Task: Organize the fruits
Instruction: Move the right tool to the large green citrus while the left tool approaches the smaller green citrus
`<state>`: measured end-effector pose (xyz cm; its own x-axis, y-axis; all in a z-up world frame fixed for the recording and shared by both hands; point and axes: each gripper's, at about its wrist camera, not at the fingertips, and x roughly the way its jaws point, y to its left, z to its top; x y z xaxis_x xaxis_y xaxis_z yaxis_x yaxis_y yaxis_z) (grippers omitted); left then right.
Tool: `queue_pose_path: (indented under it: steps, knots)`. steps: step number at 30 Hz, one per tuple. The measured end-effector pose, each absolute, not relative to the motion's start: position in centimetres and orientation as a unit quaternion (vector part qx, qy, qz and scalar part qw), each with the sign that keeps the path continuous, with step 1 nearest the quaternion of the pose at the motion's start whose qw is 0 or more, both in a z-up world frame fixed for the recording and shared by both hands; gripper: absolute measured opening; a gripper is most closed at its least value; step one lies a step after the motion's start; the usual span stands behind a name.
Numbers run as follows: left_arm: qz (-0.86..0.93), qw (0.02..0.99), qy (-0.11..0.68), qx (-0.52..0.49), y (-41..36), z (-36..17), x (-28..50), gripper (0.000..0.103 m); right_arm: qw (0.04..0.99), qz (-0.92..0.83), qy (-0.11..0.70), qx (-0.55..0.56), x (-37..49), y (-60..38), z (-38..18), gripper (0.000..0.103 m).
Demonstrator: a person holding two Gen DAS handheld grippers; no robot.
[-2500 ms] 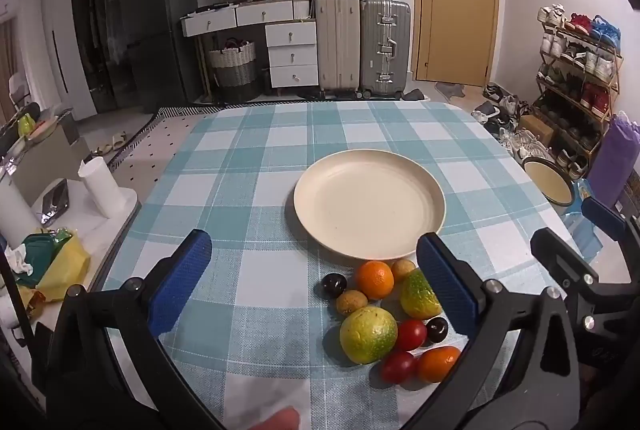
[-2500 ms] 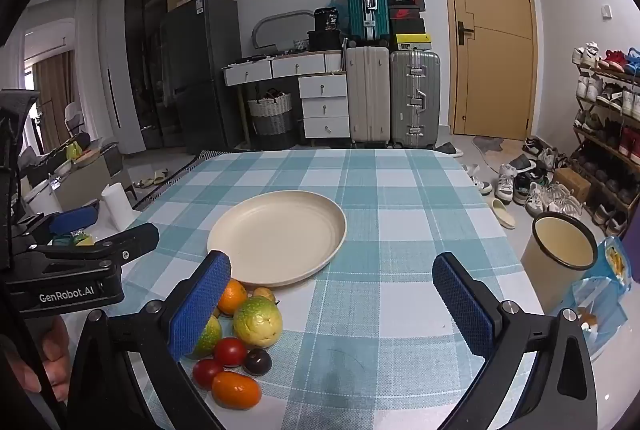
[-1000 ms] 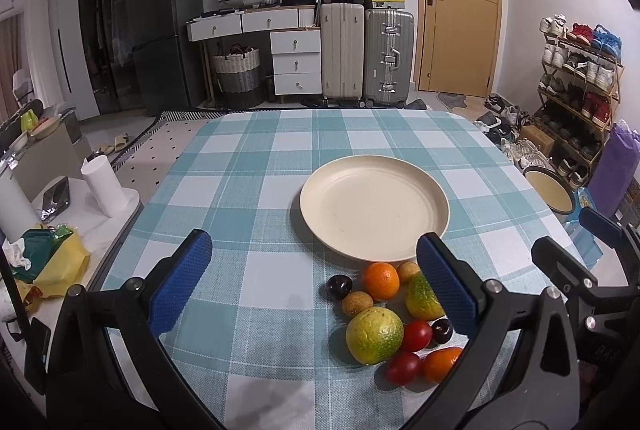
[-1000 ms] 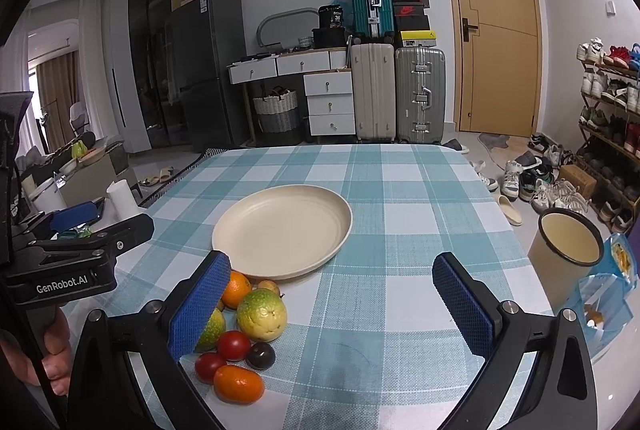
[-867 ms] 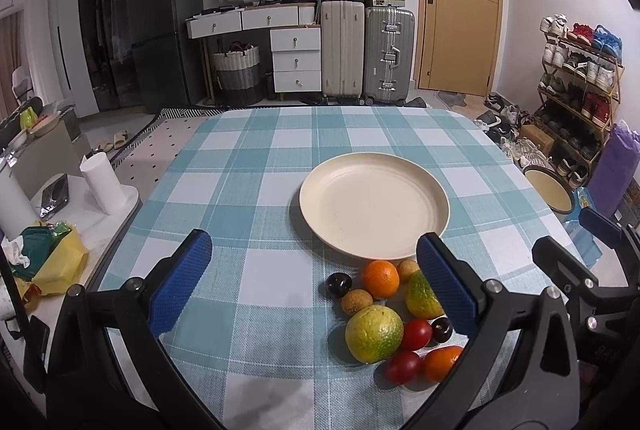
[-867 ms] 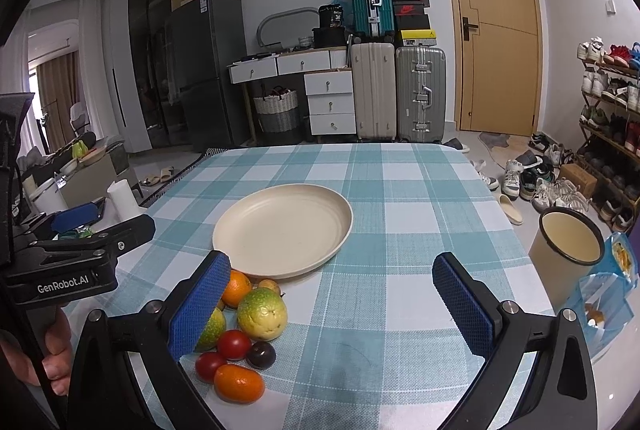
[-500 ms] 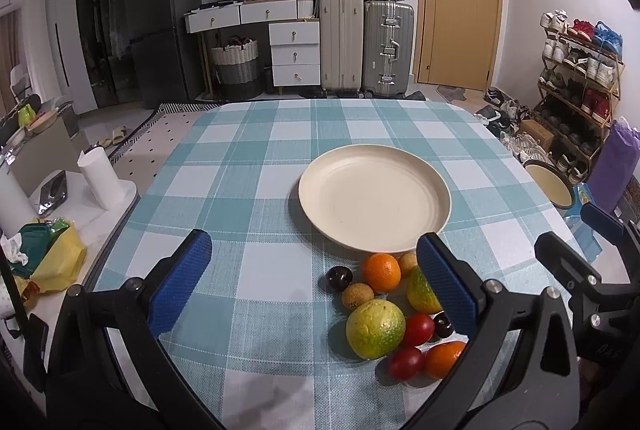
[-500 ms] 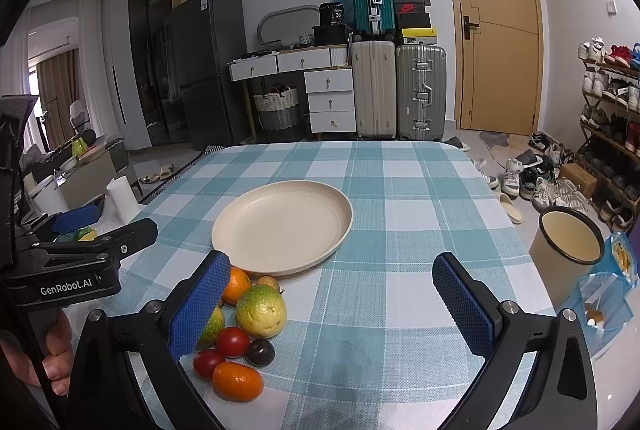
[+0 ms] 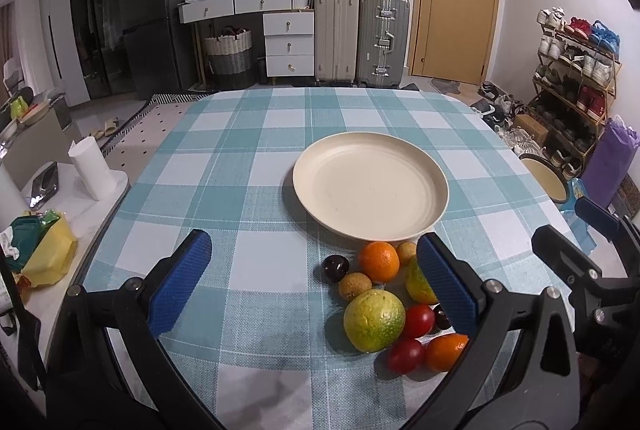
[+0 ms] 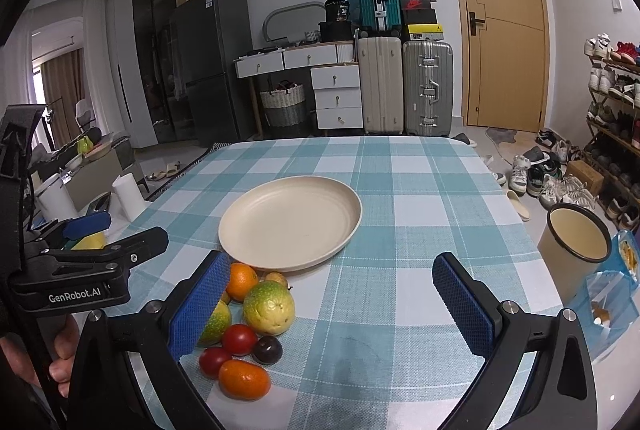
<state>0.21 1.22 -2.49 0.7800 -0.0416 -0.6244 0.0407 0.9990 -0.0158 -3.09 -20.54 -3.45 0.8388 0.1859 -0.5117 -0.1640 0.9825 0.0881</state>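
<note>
Cream plate (image 9: 370,186) bare on checked worktop (image 9: 240,158), fruit cluster (image 9: 384,302) just before its near rim, left gripper (image 9: 316,286) jaws wide and holding nothing, right wrist view: right gripper (image 10: 332,306) jaws wide over cloth, fruit by left pad

Left wrist view: the blue pad of the left gripper (image 9: 314,288) covers the right side of the green-orange mango (image 9: 418,280) and most of a dark plum (image 9: 442,317), and clips the edge of the small orange (image 9: 444,352) nearest the camera. Right wrist view: the left pad of the right gripper (image 10: 334,306) hides much of the same mango (image 10: 218,322) and the fruit behind it, of which only a yellowish sliver shows, too little to identify. The near edge of the table (image 10: 400,390) is cut off by the frame and the gripper bodies in both views.
</note>
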Motion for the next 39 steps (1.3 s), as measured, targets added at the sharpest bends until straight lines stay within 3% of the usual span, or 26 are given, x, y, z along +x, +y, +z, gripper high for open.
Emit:
queue_pose_path:
  steps: [12, 39]
  knots:
    - [-0.020, 0.942, 0.336, 0.001, 1.4, -3.4, 0.8, 0.102, 0.957, 0.097, 0.271, 0.026, -2.8, -20.2, -3.7, 0.103]
    - [-0.029, 0.927, 0.373, -0.009, 2.8, -6.9, 2.9, 0.102, 0.906, 0.181, 0.370, 0.100, 1.8, -18.9, -9.5, 0.103]
